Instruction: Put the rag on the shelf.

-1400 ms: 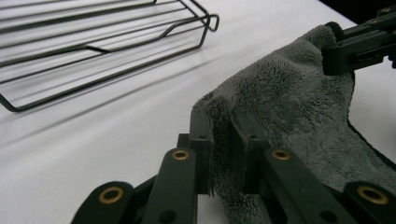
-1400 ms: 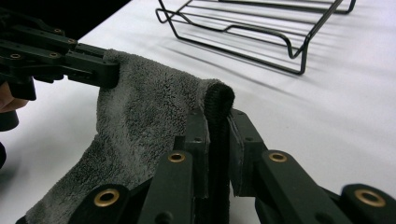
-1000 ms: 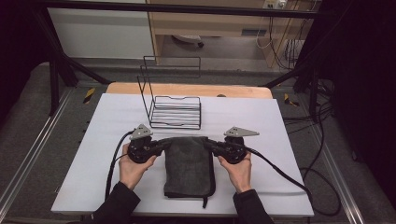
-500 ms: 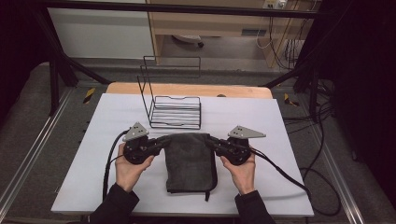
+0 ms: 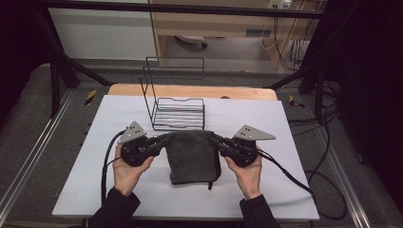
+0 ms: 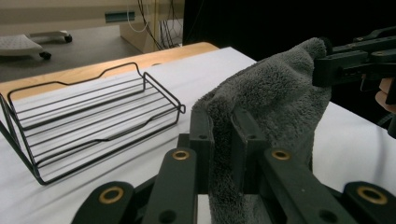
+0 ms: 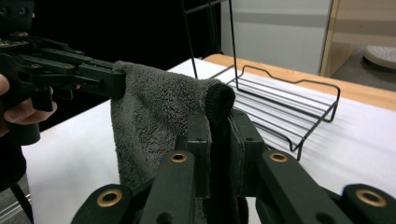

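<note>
— How do the person's hands sit?

— Both forearms come in from the bottom edge in dark sleeves. The left hand [image 5: 127, 171] cups the left gripper [image 5: 164, 139] from below; the right hand [image 5: 247, 172] does the same with the right gripper [image 5: 215, 138].

— And the jaws?

— The grippers point inward at each other, each clamped on a top corner of the grey towel [image 5: 192, 156].
</note>
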Motion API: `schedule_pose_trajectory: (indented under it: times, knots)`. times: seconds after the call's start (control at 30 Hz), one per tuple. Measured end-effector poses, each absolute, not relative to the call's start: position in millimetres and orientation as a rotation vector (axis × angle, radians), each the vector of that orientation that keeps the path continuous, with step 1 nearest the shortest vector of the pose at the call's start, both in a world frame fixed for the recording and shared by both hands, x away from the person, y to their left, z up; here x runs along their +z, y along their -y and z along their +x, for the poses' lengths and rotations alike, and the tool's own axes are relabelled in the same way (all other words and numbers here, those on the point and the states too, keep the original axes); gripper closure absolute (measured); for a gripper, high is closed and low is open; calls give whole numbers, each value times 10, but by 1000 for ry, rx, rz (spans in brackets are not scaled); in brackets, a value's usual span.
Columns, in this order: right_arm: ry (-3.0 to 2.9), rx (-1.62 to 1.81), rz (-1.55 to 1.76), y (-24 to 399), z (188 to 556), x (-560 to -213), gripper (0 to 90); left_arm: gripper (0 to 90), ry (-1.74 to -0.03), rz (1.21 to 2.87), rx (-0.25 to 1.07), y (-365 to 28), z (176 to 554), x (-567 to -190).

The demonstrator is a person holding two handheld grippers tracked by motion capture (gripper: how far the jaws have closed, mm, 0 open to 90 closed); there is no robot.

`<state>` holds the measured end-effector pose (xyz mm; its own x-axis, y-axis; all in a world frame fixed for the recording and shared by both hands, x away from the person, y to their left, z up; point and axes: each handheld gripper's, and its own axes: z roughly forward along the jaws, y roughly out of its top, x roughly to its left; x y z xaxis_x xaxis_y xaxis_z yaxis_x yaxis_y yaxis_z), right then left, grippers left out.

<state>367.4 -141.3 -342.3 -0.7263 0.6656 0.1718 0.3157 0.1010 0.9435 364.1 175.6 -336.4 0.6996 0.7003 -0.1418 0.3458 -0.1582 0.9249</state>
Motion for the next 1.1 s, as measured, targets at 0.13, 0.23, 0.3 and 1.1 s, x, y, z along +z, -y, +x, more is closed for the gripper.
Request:
schedule_pose_trajectory:
  times: [0.13, 0.23, 0.3, 1.1]
  knots:
    - [-2056, 1675, 937, 1382, 3663, -3350, 811, 802, -831, 1747, 405, -1778, 3641, -3319]
    - [-2035, 1688, 919, 1369, 3662, -3307, 811, 802, -821, 1728, 421, -1793, 3635, -3275]
    - [-2023, 1691, 910, 1357, 3658, -3271, 811, 802, -814, 1715, 433, -1803, 3631, -3239]
    - [-1822, 1786, 825, 1223, 3668, -2826, 812, 805, -754, 1560, 540, -1895, 3685, -2715]
